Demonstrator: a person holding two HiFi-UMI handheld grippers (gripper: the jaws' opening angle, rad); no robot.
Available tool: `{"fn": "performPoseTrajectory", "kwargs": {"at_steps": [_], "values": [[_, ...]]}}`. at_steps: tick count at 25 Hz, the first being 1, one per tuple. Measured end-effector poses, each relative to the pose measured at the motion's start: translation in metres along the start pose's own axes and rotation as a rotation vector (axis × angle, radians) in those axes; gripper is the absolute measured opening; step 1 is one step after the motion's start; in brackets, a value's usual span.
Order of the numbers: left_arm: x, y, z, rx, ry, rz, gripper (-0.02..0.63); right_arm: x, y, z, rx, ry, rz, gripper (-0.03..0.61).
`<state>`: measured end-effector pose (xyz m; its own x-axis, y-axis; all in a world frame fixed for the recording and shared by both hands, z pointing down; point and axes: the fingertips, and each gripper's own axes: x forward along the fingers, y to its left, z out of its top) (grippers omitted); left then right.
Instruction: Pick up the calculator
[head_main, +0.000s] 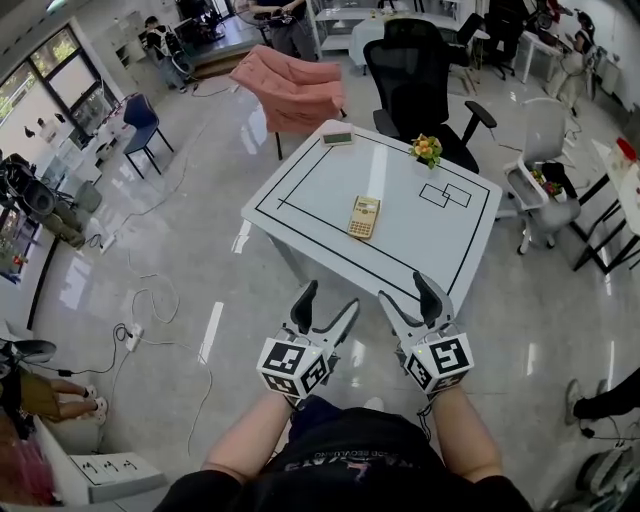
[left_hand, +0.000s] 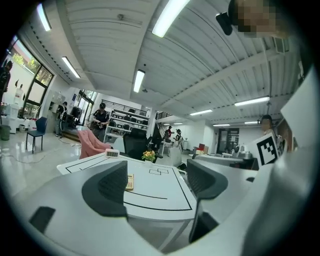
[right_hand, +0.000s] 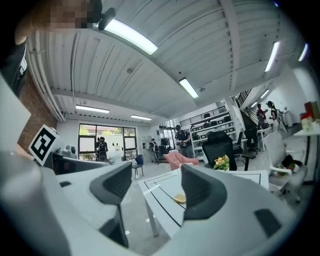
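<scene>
A yellow calculator (head_main: 364, 216) lies flat near the middle of the white table (head_main: 300, 195), inside a black taped outline. Both grippers hover side by side in front of the table's near edge, short of it and apart from the calculator. My left gripper (head_main: 329, 304) is open and empty; its own view shows the calculator (left_hand: 130, 182) just past its left jaw. My right gripper (head_main: 408, 292) is also open with nothing between its jaws, and the calculator (right_hand: 179, 198) shows small beside its right jaw.
On the table's far side stand a small flower pot (head_main: 427, 150) and a small grey device (head_main: 337, 138). Behind the table are a pink-draped chair (head_main: 287, 88) and a black office chair (head_main: 420, 80). Cables trail across the glossy floor at left.
</scene>
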<state>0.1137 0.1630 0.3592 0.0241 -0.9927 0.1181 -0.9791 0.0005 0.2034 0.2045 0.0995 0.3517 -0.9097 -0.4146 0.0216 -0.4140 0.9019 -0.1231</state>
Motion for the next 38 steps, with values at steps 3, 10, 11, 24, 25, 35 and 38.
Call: {"fn": "performPoseTrajectory", "kwargs": {"at_steps": [3,10,11,24,25,35,38], "values": [[0.006,0.005,0.000,0.013,0.017,-0.015,0.367,0.005,-0.012,-0.004,-0.006,0.005,-0.039,0.299],[0.035,0.040,0.007,0.008,0.017,-0.056,0.367,0.036,-0.029,-0.013,-0.015,0.036,-0.087,0.299],[0.042,0.046,0.009,0.006,0.018,-0.067,0.367,0.042,-0.031,-0.015,-0.016,0.043,-0.097,0.299],[0.128,0.155,0.040,-0.005,0.080,-0.285,0.367,0.167,-0.047,-0.022,-0.018,0.110,-0.286,0.299],[0.133,0.163,0.042,-0.007,0.086,-0.300,0.367,0.174,-0.049,-0.023,-0.016,0.115,-0.303,0.301],[0.171,0.220,0.046,-0.046,0.130,-0.431,0.367,0.233,-0.054,-0.037,-0.008,0.179,-0.441,0.301],[0.176,0.230,0.047,-0.055,0.141,-0.468,0.367,0.246,-0.051,-0.042,-0.012,0.197,-0.464,0.301]]}}
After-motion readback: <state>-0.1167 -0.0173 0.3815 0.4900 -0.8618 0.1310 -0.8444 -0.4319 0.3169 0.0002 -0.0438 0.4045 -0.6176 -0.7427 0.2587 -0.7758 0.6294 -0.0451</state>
